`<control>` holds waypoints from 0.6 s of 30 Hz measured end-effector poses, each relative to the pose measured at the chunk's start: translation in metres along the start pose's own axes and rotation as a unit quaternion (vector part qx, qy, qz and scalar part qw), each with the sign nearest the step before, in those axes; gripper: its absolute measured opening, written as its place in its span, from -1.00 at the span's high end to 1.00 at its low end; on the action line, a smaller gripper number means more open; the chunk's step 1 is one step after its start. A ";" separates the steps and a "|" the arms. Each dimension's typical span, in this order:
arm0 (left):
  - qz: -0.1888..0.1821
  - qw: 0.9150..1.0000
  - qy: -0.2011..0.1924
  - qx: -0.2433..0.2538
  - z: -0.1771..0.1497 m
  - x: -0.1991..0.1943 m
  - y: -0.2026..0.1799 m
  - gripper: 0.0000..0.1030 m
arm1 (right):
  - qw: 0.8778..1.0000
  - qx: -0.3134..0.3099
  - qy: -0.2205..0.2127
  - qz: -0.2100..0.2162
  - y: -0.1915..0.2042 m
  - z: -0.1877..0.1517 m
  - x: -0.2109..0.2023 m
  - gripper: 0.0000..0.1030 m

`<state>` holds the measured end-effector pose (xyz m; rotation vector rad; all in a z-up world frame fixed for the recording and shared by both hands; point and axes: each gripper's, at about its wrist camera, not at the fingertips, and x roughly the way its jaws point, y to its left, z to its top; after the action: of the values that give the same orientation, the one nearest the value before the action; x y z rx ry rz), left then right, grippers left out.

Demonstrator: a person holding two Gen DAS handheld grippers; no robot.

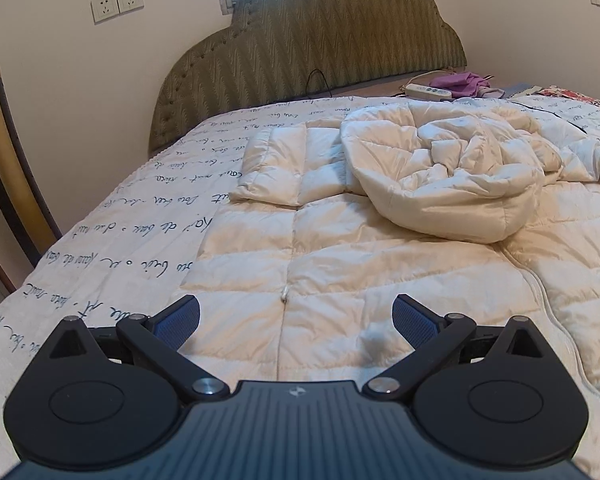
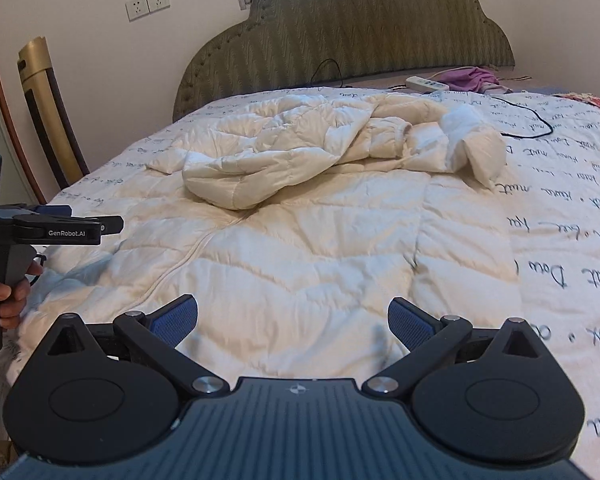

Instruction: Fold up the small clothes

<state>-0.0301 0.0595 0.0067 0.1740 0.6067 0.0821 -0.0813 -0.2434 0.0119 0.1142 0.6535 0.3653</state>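
A cream quilted puffer jacket (image 1: 340,272) (image 2: 300,248) lies front up on the bed, its zipper running down the middle. Its hood (image 1: 440,176) (image 2: 260,164) is bunched in a heap at the far end, with one sleeve (image 1: 276,164) folded to the left and the other sleeve (image 2: 472,148) crumpled at the right. My left gripper (image 1: 296,320) hovers open over the jacket's lower hem, nothing between its blue pads. My right gripper (image 2: 292,320) is also wide open above the hem, holding nothing. In the right wrist view the left gripper (image 2: 76,224) appears at the left edge, held by a hand (image 2: 12,292).
A white bedspread (image 1: 140,232) (image 2: 572,216) with handwriting print covers the bed. A green padded headboard (image 1: 320,48) backs it. A power strip (image 2: 426,83), a black cable (image 2: 532,120) and purple cloth (image 2: 472,78) lie at the far right. A gold-trimmed chair (image 2: 48,112) stands left.
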 end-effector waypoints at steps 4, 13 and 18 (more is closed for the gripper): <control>-0.004 1.000 -0.013 0.022 -0.008 -0.020 0.010 -1.00 | 1.000 -0.007 -0.011 -0.015 -0.008 -0.010 -0.030 -1.00; -0.038 0.999 -0.009 -0.025 -0.042 -0.059 0.086 -1.00 | 0.994 0.076 -0.056 -0.051 -0.060 -0.037 -0.104 -1.00; -0.065 0.996 0.017 -0.051 -0.063 -0.064 0.122 -1.00 | 0.989 0.141 -0.042 -0.013 -0.079 -0.058 -0.108 -1.00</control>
<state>-0.1220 0.1796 0.0146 0.0347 0.6449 -0.0093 -0.1724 -0.3574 0.0106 0.3885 0.6205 0.2408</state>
